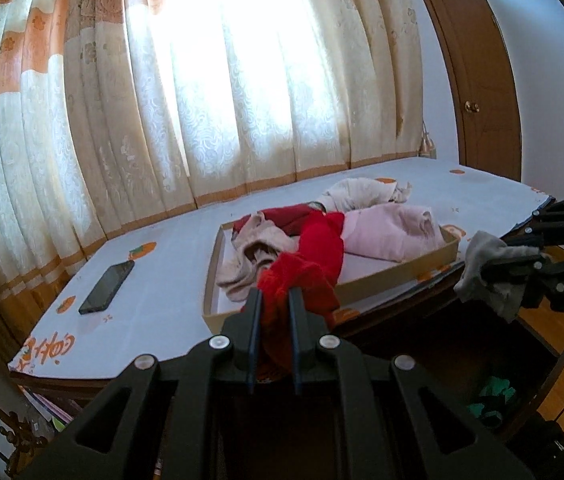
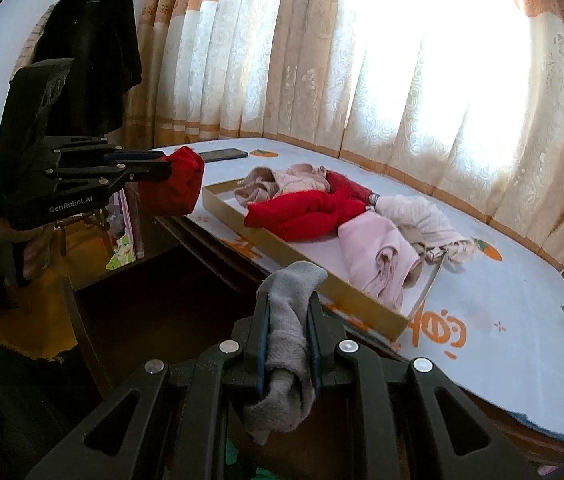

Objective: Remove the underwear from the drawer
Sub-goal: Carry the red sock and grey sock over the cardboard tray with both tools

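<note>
Left gripper [image 1: 275, 294]: my jaws are clamped on a red garment [image 1: 302, 280], the cloth bunched between the two fingers and hanging down below them. In the right wrist view this gripper [image 2: 168, 166] reaches in from the left with the red bundle [image 2: 180, 188] at its tip, just off the table's edge.

Right gripper [image 2: 288, 300]: my jaws are clenched on a grey garment [image 2: 286, 332], which pokes out above the fingertips and droops in a fold beneath them. In the left wrist view it [image 1: 538, 260] comes in from the right with the grey cloth [image 1: 490, 272] dangling.

Drawer [image 1: 538, 364]: open and dark below both grippers, in front of the table; something green [image 1: 496, 398] lies inside, too dim to tell what it is.

Box [image 2: 322, 276]: a shallow cardboard tray on the table, near its front edge.

In the box: a beige piece [image 2: 258, 186] at the far left end, a red piece [image 2: 302, 212] across the middle, a pink piece [image 2: 378, 256] at the right end.

Beside the box: a cream piece [image 2: 422, 212] spilling over its far right corner onto the table.

Table [image 2: 502, 312]: covered by a pale cloth with orange prints.

Phone [image 1: 107, 287]: flat on the table, left of the box, apart from it.

Curtain [image 1: 222, 80]: closed behind the table, daylight through it.

Dark coat [image 2: 94, 52]: hanging on the wall at the left.

Door [image 1: 478, 80]: brown, at the right, beyond the table.
</note>
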`<state>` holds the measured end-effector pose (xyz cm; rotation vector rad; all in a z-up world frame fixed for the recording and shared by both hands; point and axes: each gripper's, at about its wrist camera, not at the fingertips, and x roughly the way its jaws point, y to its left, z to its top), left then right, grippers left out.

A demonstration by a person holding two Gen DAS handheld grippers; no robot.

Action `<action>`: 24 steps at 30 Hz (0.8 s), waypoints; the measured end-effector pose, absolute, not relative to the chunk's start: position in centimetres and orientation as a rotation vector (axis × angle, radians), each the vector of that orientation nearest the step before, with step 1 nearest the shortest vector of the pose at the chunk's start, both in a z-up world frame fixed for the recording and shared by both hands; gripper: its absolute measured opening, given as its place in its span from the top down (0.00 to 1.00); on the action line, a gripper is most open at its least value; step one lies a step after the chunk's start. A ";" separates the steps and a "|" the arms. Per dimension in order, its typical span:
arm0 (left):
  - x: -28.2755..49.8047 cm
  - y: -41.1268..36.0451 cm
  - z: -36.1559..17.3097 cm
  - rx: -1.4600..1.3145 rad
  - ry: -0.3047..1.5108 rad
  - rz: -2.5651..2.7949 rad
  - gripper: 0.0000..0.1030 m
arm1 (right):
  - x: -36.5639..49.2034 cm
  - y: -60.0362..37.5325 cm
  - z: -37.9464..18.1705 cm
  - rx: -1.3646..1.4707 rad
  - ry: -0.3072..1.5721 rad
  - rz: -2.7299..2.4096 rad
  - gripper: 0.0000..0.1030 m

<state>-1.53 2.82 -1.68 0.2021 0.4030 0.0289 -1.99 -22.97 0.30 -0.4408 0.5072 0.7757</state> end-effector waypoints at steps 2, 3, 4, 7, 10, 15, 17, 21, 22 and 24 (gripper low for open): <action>-1.3 2.9 -1.2 0.203 0.394 0.030 0.90 | -1.8 -22.8 0.6 -0.443 0.500 0.775 0.83; -1.2 3.0 -0.9 0.204 0.389 0.032 0.90 | -1.7 -22.7 0.9 -0.443 0.495 0.774 0.83; -1.0 3.1 -0.7 0.204 0.384 0.034 0.90 | -1.6 -22.6 1.2 -0.442 0.490 0.774 0.83; -0.7 3.2 0.1 0.209 0.368 0.034 0.90 | -1.2 -22.3 2.0 -0.439 0.476 0.774 0.83; -0.3 3.2 0.9 0.220 0.355 0.032 0.90 | -0.7 -21.9 2.8 -0.435 0.465 0.779 0.83; 0.7 3.0 2.0 0.237 0.342 0.029 0.90 | 0.0 -21.1 3.8 -0.436 0.451 0.784 0.83; 1.3 2.9 2.4 0.243 0.342 0.026 0.90 | 0.3 -20.9 4.0 -0.440 0.445 0.784 0.83; 2.7 2.8 2.9 0.248 0.348 0.017 0.90 | 0.9 -20.2 4.6 -0.442 0.436 0.783 0.83; 3.0 2.8 3.1 0.250 0.348 0.018 0.90 | 1.1 -20.1 4.7 -0.439 0.436 0.782 0.83; 3.6 2.8 3.2 0.251 0.353 0.015 0.90 | 1.6 -20.0 4.9 -0.437 0.436 0.781 0.83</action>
